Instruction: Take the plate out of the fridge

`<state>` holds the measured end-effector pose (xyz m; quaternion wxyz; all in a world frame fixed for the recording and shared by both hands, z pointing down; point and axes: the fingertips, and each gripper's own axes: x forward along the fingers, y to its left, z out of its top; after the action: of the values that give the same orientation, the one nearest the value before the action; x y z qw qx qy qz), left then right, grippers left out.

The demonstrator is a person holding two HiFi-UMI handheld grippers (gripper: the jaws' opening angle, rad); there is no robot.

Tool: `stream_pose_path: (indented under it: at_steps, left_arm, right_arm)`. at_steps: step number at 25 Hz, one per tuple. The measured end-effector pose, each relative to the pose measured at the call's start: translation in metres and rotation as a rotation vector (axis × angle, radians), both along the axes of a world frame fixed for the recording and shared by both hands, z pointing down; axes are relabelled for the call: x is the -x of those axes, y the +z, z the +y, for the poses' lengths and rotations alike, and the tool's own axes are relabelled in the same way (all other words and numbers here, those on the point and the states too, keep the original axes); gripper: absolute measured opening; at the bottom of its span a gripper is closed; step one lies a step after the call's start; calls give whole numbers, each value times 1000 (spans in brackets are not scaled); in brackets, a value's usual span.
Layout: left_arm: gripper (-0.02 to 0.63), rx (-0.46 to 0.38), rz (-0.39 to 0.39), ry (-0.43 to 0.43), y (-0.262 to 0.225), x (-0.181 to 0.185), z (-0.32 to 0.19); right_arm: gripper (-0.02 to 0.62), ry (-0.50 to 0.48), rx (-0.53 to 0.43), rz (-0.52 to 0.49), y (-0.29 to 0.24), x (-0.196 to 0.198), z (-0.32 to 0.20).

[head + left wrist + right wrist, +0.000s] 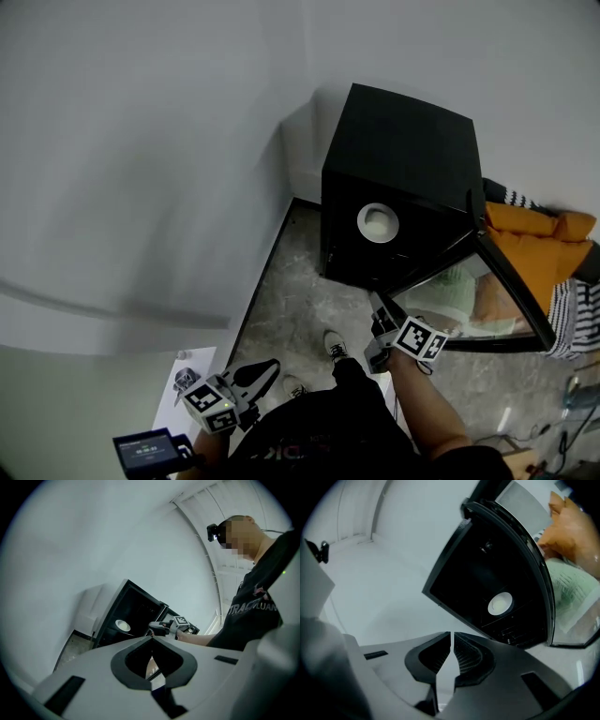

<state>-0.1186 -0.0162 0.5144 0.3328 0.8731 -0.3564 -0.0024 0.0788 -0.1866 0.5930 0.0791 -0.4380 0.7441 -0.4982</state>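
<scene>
Glass fridge door (487, 300) open beside plate (378, 223)

The fridge (403, 141) stands backed into the corner of the white wall (141, 187), so the only way in is its front opening. Its door (511, 291) hangs wide to the right and closes off that side. The floor (300, 300) before the opening is open. Inside, dark free space surrounds the plate (378, 223) on its shelf.
</scene>
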Motion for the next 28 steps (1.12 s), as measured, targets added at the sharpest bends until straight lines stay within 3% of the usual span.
stream_pose_path:
  at_steps: [3,7,15,18,22,28]
  left_arm:
    - [0,28,-25,-20,6,4,-3]
    - [0,39,-3,-79,4,4,-11]
    - [0,114,-53,-164,20,8,-14]
    - [0,123,-35,-201,19,9,-17]
    - [0,171,-87,-216,29,12,-13]
    - [0,198,-89,-232,33,7,-19]
  right_arm:
    - [19,103,101,-75,32,-14,-40]
    - [51,251,244,-197,85,-35,-86]
    - [58,484,475,-212,160,-52,-145]
    - [60,548,506,-216,176,-58,-163]
    - [60,606,520,-208,193,-70,-180]
    - [67,631,546,-225,194,-68,-178]
